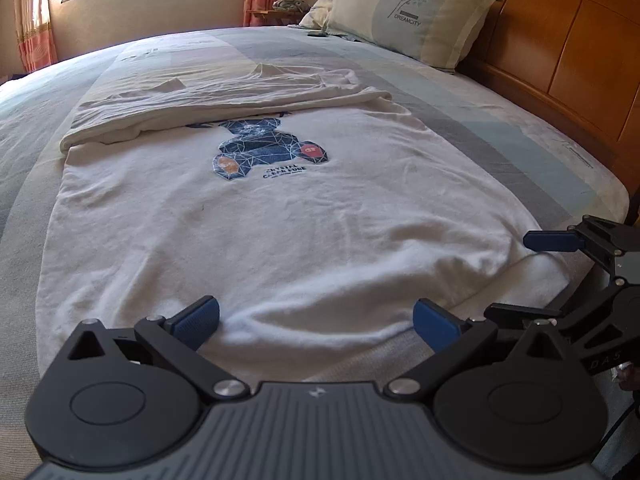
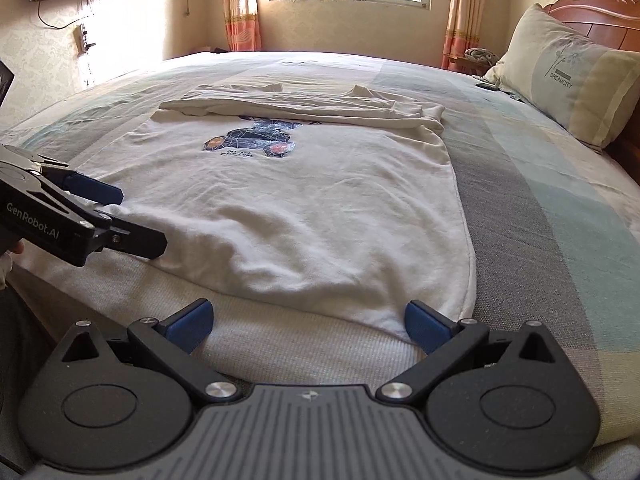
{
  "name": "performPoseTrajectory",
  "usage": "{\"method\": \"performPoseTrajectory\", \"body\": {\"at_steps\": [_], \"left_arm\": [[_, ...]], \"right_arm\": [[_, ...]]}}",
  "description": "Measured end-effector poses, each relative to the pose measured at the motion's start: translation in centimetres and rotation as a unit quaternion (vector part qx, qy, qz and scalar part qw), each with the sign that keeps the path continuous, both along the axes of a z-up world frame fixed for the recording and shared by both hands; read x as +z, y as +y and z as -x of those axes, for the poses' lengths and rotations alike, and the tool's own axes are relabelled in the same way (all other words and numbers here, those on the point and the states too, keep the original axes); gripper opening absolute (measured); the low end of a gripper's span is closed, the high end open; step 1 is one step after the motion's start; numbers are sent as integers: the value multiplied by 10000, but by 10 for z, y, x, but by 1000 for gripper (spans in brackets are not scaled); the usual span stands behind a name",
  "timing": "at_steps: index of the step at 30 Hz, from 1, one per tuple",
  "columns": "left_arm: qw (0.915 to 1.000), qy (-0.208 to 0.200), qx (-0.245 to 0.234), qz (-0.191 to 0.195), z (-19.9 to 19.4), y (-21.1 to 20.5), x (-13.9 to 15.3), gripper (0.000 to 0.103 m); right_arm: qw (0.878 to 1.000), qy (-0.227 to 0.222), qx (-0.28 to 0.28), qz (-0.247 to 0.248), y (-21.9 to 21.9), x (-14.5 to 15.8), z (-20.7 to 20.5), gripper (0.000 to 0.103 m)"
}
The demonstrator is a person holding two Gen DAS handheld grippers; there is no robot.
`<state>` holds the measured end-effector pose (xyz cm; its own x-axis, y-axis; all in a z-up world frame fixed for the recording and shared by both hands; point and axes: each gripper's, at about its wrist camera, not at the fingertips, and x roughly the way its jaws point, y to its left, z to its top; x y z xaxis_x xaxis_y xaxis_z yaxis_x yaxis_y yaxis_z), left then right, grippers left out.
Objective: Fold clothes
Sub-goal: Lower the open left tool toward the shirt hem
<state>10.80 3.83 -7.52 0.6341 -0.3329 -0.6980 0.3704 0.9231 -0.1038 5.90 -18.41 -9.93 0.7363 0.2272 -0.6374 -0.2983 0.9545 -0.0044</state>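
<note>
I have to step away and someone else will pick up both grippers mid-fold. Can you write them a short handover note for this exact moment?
Left gripper: open, at the near hem of the white T-shirt, holding nothing.
Right gripper: open, at the same hem toward its other corner, also holding nothing.
The shirt lies print-up on the bed, hem toward you.
Done: the far end, with the sleeves, is folded over toward the print.
Left: grip both hem corners and fold the rest; it looks at least one fold short.

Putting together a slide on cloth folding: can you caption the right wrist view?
Open right gripper at the near hem of a partly folded white T-shirt on the bed, left gripper alongside.
</note>
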Motion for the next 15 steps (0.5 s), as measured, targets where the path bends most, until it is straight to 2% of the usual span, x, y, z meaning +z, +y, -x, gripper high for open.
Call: {"method": "performPoseTrajectory", "body": {"at_steps": [5, 8, 10, 13, 15], "left_arm": [[9994, -15, 232, 270, -1, 22, 20, 102], [9964, 120, 528, 647, -17, 41, 19, 102], [9912, 395, 762, 1010, -28, 55, 8, 102], [9827, 251, 1019, 1524, -22, 74, 1, 102], [9776, 228, 1284, 1654, -20, 82, 6, 102]], "right_arm": [[9999, -91, 66, -15, -1, -2, 3, 103], [9999, -106, 81, -25, -2, -2, 3, 103], [9999, -112, 79, -21, -2, -2, 4, 103], [9999, -118, 98, -13, -2, -2, 4, 103], [9999, -121, 109, -15, -2, -2, 4, 103]]}}
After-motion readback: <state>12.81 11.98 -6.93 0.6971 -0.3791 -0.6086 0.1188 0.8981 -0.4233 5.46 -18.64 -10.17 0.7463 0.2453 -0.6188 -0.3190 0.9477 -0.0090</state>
